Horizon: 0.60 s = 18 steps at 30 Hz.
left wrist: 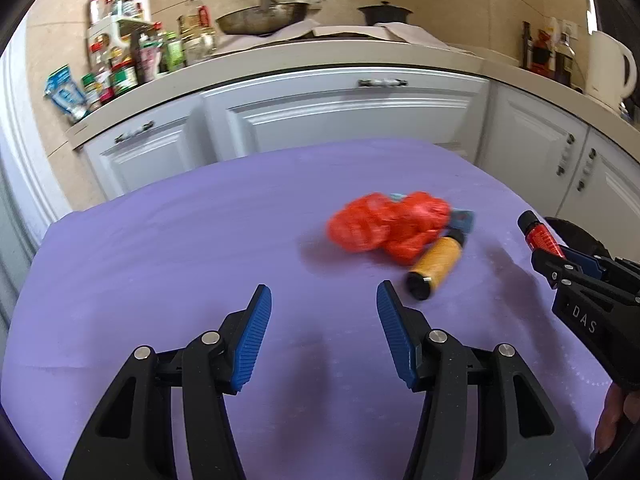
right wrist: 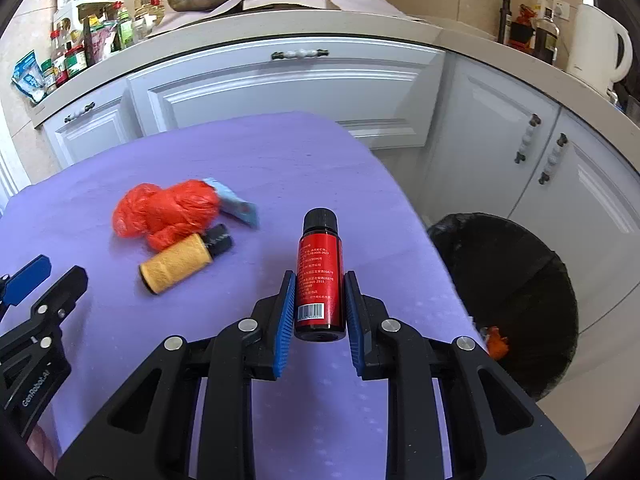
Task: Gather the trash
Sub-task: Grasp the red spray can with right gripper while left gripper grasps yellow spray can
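My right gripper point(right wrist: 320, 280) is shut on a small red bottle point(right wrist: 319, 276) with a black cap, held above the table's right edge; it also shows in the left wrist view point(left wrist: 538, 236). My left gripper point(left wrist: 324, 294) is open and empty above the purple tablecloth point(left wrist: 180, 240). On the cloth lie a crumpled red plastic bag point(left wrist: 384, 224), a yellow thread spool point(left wrist: 436, 266) with black ends and a blue wrapper point(left wrist: 464, 218). A black-lined trash bin point(right wrist: 516, 288) stands on the floor right of the table, with an orange scrap point(right wrist: 496, 342) inside.
White kitchen cabinets point(left wrist: 340, 112) run behind the table. The counter holds spice jars and bottles point(left wrist: 120, 64), a wok point(left wrist: 260, 20), a black pot point(left wrist: 384, 12) and a white kettle point(left wrist: 608, 68).
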Motion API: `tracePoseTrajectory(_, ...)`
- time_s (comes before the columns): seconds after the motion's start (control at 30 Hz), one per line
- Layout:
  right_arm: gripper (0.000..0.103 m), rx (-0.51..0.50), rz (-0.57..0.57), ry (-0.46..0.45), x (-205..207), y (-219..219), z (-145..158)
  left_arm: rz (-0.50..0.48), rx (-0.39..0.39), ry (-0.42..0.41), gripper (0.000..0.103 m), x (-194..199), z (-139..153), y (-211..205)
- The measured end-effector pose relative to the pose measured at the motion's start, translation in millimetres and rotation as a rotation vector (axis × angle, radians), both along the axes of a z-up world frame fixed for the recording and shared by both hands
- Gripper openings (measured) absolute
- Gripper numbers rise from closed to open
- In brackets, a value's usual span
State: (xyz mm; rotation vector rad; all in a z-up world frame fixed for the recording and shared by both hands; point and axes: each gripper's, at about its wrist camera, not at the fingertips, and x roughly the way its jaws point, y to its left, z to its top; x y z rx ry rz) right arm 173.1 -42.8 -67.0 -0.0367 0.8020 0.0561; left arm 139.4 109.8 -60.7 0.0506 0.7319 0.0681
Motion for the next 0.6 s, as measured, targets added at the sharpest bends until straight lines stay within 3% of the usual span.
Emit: tracePoseTrajectory(0.6, 0.023, 0.06, -0.007, -0.008, -2, -35, 1, -0.118, 0.019, 0.069, 0.064, 35, -16, -49)
